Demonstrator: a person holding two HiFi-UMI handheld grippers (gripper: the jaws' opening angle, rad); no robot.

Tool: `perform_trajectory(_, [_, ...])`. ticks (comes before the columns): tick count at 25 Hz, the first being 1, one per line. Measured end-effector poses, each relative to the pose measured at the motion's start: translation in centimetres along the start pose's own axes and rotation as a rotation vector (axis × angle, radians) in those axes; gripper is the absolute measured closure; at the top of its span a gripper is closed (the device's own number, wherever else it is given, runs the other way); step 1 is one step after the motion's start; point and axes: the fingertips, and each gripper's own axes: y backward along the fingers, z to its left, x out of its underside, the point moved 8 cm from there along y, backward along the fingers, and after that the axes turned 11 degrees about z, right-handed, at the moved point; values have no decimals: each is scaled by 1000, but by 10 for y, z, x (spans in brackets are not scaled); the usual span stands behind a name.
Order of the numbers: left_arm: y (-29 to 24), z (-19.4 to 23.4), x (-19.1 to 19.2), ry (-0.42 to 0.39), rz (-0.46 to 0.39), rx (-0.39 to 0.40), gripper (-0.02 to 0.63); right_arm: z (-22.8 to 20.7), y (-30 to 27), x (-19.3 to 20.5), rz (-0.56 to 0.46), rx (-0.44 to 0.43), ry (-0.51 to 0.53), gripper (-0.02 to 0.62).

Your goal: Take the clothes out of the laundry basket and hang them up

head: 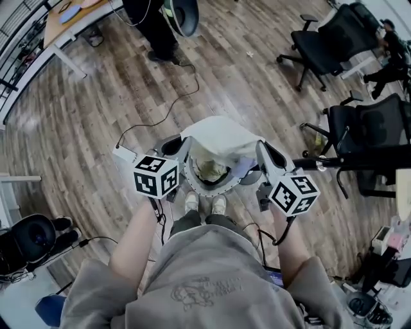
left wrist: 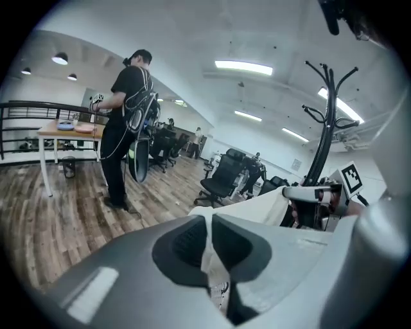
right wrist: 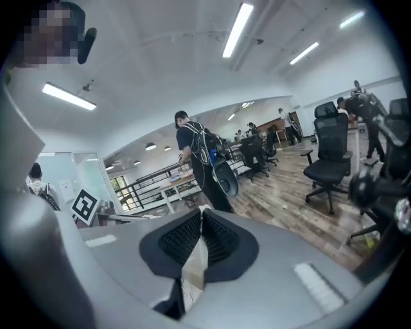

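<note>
Wood-plank floor [head: 96, 109] all round us, an open office with strip lights [left wrist: 243, 66] overhead. Far beyond the left gripper [head: 174, 148], a table [head: 74, 16] stands by a railing [left wrist: 38, 104], and a person in black [head: 154, 29] is on their feet next to it.

Now that left gripper: we see its jaws closed together on a fold of the cream garment [head: 221, 138], the cloth pinched right between the dark pads. From there the garment stretches across to the right gripper [head: 270, 155], spread like a canopy between the two.

Directly below that span sits the white laundry basket [head: 196, 184], with more clothes [head: 212, 170] lying inside and our shoes [head: 192, 202] just behind it.

On to the right gripper: its jaws are clamped tight as well, a thin edge of the same cream cloth nipped between its ribbed pads. Beyond it and off to its right, black office chairs [head: 334, 35] are parked on the floor. A black coat stand [left wrist: 324, 128] rises near that gripper.
</note>
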Motion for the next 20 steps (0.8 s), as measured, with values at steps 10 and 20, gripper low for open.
perform_trajectory(10, [82, -43, -58, -108, -171, 26, 600, 50, 85, -43, -161, -70, 77, 558])
perform_trajectory(20, [110, -58, -79, -175, -253, 39, 600, 63, 126, -35, -225, -22, 82, 558])
